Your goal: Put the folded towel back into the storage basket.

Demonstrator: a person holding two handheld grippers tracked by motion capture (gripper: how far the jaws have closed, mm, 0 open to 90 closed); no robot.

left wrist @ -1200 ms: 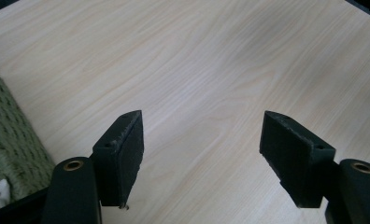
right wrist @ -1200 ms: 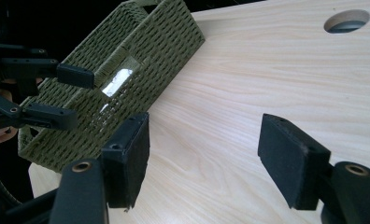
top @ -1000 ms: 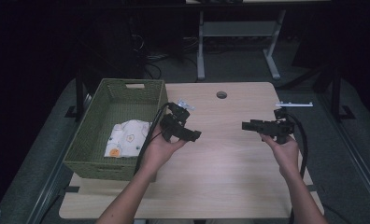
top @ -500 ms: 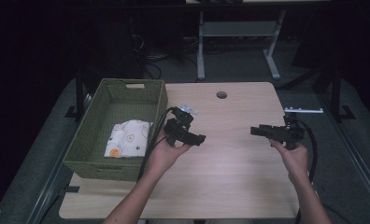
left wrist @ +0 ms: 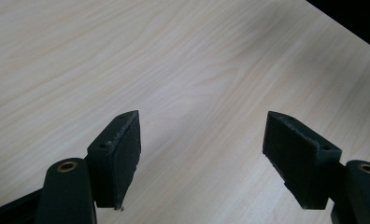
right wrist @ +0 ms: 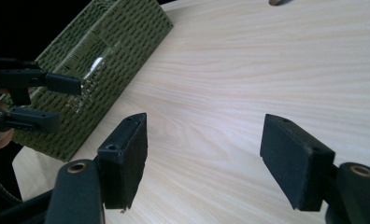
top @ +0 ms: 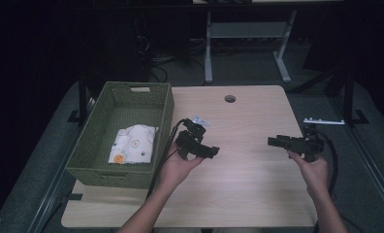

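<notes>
The folded cloth (top: 132, 144) already lies inside the green basket (top: 167, 104), so the putting-away looks done (nothing else waits on the surface (top: 248, 189)). The left hand-held gripper (top: 214, 151) and right hand-held gripper (top: 273, 141) both gape wide, holding nothing.

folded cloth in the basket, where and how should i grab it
Take the folded cloth by its edge nearest the table, coming straight down from above with the left gripper, whose jaws are open. It lies flat on the bottom of the green basket, and the tall woven walls block any sideways approach.
</notes>
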